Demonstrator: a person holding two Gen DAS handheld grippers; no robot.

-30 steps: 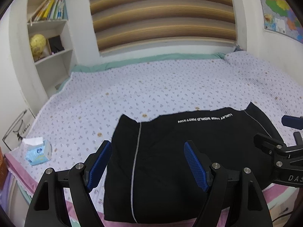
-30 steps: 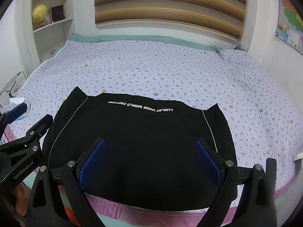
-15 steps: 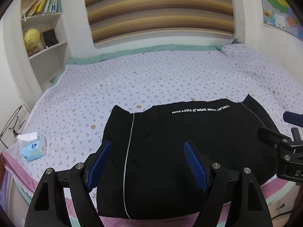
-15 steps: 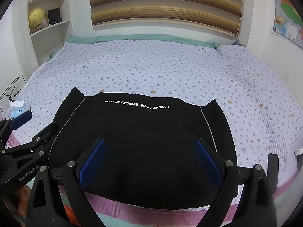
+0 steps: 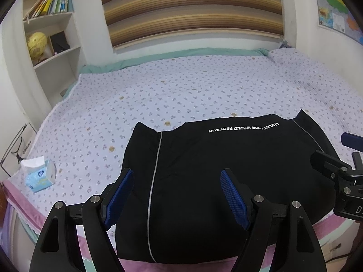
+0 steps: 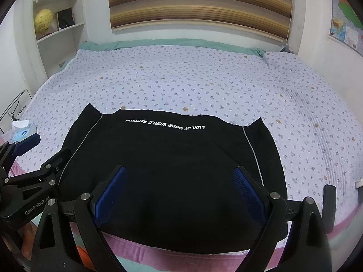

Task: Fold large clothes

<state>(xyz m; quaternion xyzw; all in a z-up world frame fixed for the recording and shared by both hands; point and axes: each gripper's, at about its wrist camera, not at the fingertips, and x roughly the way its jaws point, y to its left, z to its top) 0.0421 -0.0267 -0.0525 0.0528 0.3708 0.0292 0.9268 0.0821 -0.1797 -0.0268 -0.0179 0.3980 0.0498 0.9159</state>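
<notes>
I hold both the left gripper (image 5: pixel 175 198) and right gripper (image 6: pixel 180 195) spread wide and empty above the black garment (image 6: pixel 172 165), which lies folded flat at the bed's (image 6: pixel 204 86) near edge, likely so I can reach its sides.

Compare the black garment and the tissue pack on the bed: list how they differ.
The black garment is dark, broad and folded flat; the tissue pack is light blue, small and boxy. The black garment lies between the open left gripper and open right gripper; the tissue pack sits apart near the bed's left edge. Both rest on the bed.
</notes>
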